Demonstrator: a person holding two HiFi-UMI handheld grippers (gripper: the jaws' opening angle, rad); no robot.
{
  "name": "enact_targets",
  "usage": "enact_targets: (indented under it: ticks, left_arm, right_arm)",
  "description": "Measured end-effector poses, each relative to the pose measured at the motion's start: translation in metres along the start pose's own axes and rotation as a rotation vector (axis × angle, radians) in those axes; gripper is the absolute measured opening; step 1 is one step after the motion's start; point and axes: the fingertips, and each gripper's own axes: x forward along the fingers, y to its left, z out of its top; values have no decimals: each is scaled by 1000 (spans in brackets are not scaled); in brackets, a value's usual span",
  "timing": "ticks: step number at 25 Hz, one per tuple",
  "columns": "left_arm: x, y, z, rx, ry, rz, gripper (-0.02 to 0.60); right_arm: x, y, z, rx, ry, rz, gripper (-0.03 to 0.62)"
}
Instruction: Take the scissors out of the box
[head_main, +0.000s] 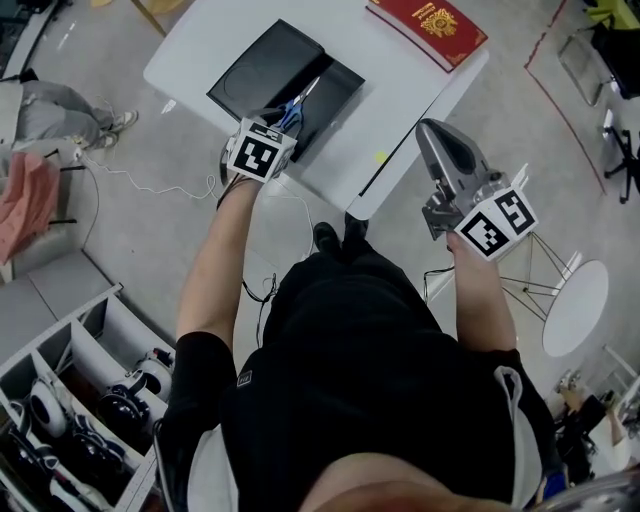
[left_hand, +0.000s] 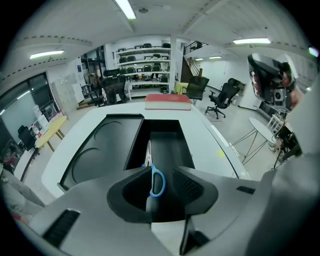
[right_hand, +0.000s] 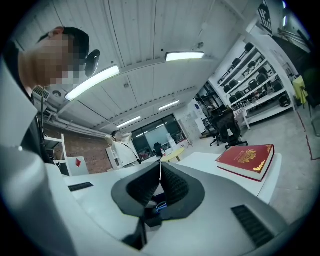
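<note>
Scissors (head_main: 298, 102) with blue handles lie in the open black box (head_main: 335, 85) on the white table (head_main: 400, 100). The box's lid (head_main: 262, 68) lies beside it at the left. My left gripper (head_main: 279, 121) hangs over the near end of the box and points steeply down. In the left gripper view its jaws (left_hand: 163, 188) stand open, with a blue handle loop of the scissors (left_hand: 157, 181) showing between them, untouched by the pads. My right gripper (head_main: 430, 128) is off the table's right edge, held level. Its tips (right_hand: 160, 167) meet with nothing in them.
A red book (head_main: 428, 25) lies at the table's far right corner, also in the right gripper view (right_hand: 247, 159). A small round white table (head_main: 575, 305) stands on the floor at the right. Shelves with headsets (head_main: 80, 400) are at the lower left.
</note>
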Motion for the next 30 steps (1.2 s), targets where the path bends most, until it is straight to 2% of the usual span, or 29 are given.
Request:
enact_targets:
  ticks: [7,10,14,17,19,24,28,30]
  left_arm:
    - [26,25,-12,18,127,73,140]
    - [36,27,-19,12,184,71,119]
    - [50,18,-21,44,258,42,117]
    - [54,16,-27,89,336,46,117]
    - [57,15,-31,92,371,43,117]
    - [63,14,-20,80,360,48,120]
    - [58,-1,-11,61,338,-1,121]
    - [54,3,-7,57,322,25,123]
  right_arm:
    - [1,-15,-6,28,-6,8,29]
    - [2,-22,-10,45,-15,10,29]
    - [-1,-32,-11,62,-24,7,29]
    - [-4,-35,-9,64,-27,4,29]
    - [-5,-39,-7,61,-31,2,31]
    - [-7,-43,-5,61,-36,3,29]
    - [-13,-45,-4,63,-36,-1,31]
    - [-15,-47,-2,62,-38,-4,29]
